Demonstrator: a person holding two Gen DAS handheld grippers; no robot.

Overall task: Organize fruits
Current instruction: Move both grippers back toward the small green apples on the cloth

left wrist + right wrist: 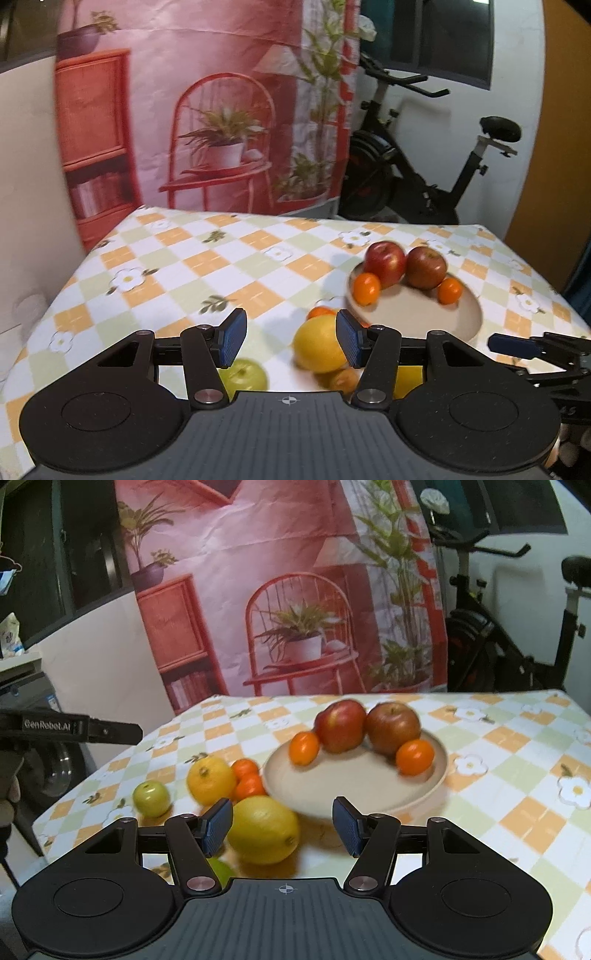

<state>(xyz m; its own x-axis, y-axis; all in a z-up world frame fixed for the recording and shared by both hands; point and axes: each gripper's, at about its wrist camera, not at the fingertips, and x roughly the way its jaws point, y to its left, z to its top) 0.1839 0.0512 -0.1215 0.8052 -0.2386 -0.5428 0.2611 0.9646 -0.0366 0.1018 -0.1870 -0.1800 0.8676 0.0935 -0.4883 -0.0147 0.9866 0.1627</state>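
A cream plate [354, 779] [417, 317] holds two red apples [341, 725] [384, 260] and two small oranges [303, 747] [366, 288]. Beside it on the checked tablecloth lie two lemons [264, 829] [210, 780], two small oranges [248, 781] and a green apple [151, 797] [243, 374]. My left gripper [291, 339] is open above the cloth, a lemon [319, 345] just behind its right pad. My right gripper [282, 825] is open, with the near lemon between its pads, closer to the left one.
The table's [177, 258] left and far edges drop off. A printed pink backdrop [207, 110] hangs behind, and an exercise bike [424, 166] stands at the back right. The right gripper shows at the right edge of the left wrist view [517, 345].
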